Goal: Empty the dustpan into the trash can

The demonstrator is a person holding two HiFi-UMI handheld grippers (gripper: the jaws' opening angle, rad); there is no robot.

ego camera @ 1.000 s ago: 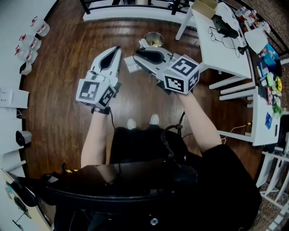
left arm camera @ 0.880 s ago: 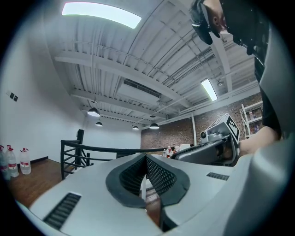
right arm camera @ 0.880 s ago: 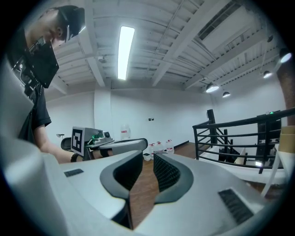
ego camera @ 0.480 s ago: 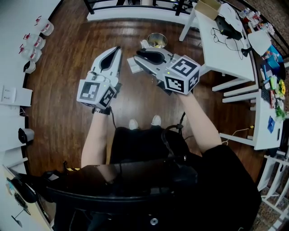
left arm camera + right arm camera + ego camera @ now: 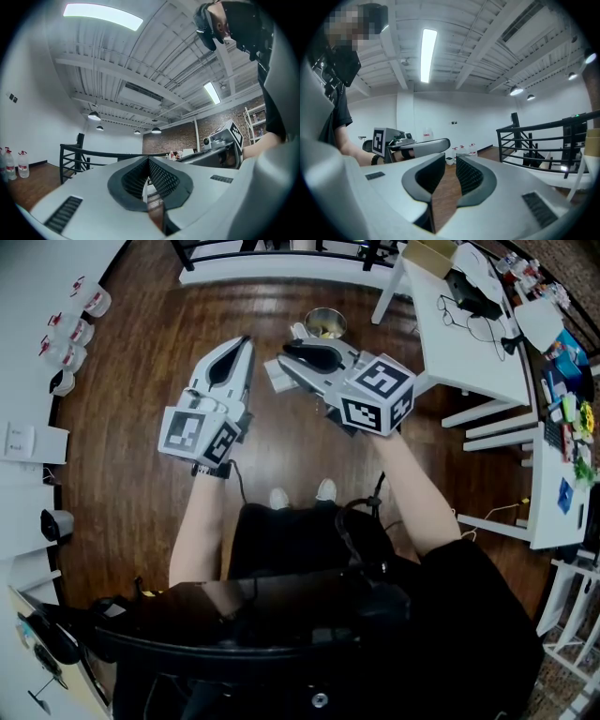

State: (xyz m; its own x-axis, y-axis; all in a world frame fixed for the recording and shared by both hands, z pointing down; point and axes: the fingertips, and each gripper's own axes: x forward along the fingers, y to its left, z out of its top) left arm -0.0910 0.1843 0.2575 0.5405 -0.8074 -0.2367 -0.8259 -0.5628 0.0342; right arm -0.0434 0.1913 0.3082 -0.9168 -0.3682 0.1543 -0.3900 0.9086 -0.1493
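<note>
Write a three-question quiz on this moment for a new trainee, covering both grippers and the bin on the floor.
1. True or false: the left gripper has its fingers shut, with nothing between them.
2. The right gripper holds its fingers apart. What shows between them? A) a dustpan handle B) only wood floor C) a water bottle
3. In the head view, where does the round metal bin stand relative to the grippers?
Key: 1 true. 2 B. 3 On the floor beyond both grippers, just past the right gripper's tips.

Slight head camera shift only.
</note>
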